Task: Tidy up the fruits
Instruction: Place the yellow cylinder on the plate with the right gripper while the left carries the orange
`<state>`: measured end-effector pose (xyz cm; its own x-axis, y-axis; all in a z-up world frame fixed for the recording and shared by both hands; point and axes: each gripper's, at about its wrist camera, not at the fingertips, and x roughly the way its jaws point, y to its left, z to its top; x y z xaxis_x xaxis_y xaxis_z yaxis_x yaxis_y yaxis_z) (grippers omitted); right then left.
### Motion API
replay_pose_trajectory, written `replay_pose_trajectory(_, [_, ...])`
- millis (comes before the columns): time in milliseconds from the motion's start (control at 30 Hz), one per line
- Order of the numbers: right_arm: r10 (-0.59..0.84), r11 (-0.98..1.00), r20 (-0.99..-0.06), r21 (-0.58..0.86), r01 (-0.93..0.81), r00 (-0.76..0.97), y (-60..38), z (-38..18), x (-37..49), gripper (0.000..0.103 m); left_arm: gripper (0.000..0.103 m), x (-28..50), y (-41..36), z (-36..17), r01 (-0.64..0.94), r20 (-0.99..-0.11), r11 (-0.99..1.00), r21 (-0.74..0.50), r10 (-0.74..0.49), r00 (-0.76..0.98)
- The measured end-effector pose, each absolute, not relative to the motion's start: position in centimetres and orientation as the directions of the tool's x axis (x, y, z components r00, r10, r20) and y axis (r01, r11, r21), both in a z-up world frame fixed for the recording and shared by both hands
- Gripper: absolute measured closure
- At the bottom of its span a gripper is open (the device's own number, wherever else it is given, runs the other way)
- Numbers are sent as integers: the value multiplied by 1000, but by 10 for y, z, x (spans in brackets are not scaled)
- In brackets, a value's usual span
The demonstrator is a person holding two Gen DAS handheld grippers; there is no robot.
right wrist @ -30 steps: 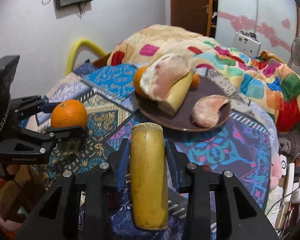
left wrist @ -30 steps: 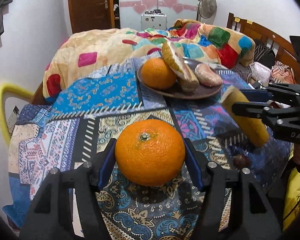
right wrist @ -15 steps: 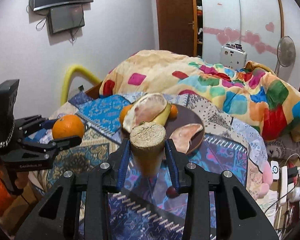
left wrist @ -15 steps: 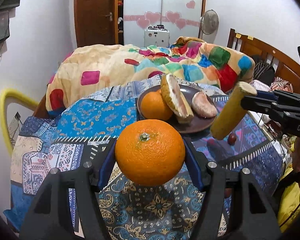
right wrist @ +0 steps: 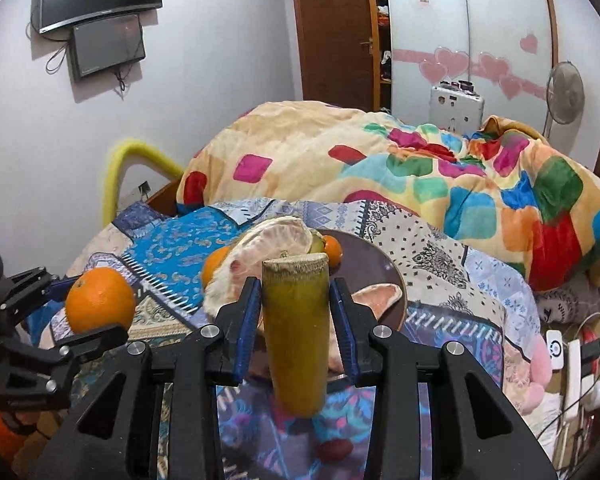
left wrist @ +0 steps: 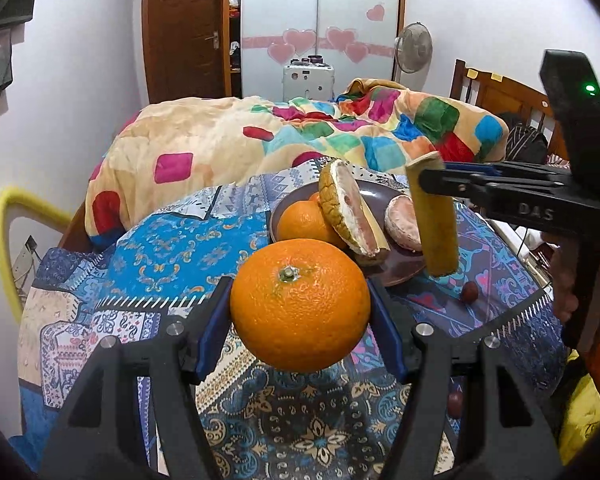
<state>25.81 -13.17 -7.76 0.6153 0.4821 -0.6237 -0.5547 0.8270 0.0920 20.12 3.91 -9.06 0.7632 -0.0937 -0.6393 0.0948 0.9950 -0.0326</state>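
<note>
My left gripper [left wrist: 300, 316] is shut on a large orange [left wrist: 300, 306] and holds it above the patterned cloth; it also shows in the right wrist view [right wrist: 100, 304]. My right gripper [right wrist: 296, 308] is shut on a yellow-green cut fruit piece [right wrist: 296, 332], held nearly upright above the cloth, seen from the left wrist view [left wrist: 434, 220] just in front of the brown plate [left wrist: 404, 268]. The plate holds another orange [left wrist: 304, 222], a pomelo wedge [left wrist: 352, 212] and a peeled pomelo piece [left wrist: 402, 222].
The patterned cloth [left wrist: 160, 248] covers the table. Small red fruits [left wrist: 470, 292] lie on it near the plate, one also in the right wrist view [right wrist: 334, 448]. A colourful quilt [left wrist: 260, 140] is heaped behind. A yellow chair frame [left wrist: 4, 240] stands at the left.
Both grippers have risen with their fruit. The right gripper's fruit piece has tipped from lying flat to nearly upright and moved closer to the plate.
</note>
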Motion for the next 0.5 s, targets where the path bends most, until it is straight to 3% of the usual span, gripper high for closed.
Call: replay_pose_trajectory(500, [483,840,-639,143,-524,599,-122,-86,300,71,39,218,36,-93,103,-634,994,-39,-105,767])
